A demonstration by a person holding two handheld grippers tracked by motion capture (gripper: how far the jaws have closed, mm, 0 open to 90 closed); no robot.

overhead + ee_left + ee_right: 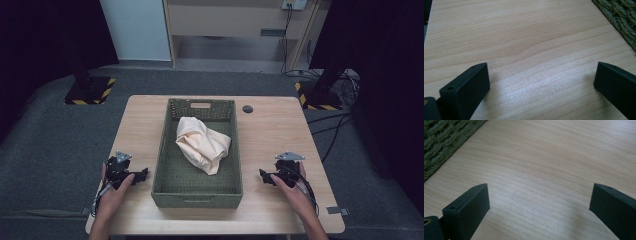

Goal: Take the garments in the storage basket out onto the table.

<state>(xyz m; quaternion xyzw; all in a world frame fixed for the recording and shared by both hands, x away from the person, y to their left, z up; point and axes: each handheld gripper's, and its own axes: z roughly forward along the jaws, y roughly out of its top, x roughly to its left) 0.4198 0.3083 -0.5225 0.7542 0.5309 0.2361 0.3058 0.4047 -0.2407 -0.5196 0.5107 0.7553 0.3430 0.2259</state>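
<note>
Cloth (pixel 202 144), cream and crumpled, lies inside the green woven basket (pixel 164 150) at the middle of the wooden surface (pixel 270 135). Going left to right: my left tongs (pixel 141 175) rest on the bare wood just beside the basket's left wall, jaws spread wide with nothing between them. My right tongs (pixel 264 175) sit near the basket's right wall, likewise gaping and holding nothing.

a pale wood-grain surface (pixel 280 135) carries a green woven basket (pixel 162 160) at its middle, a small dark round disc (pixel 247 109) near the far edge, and a grey tape strip (pixel 338 210) at its near right corner.
</note>
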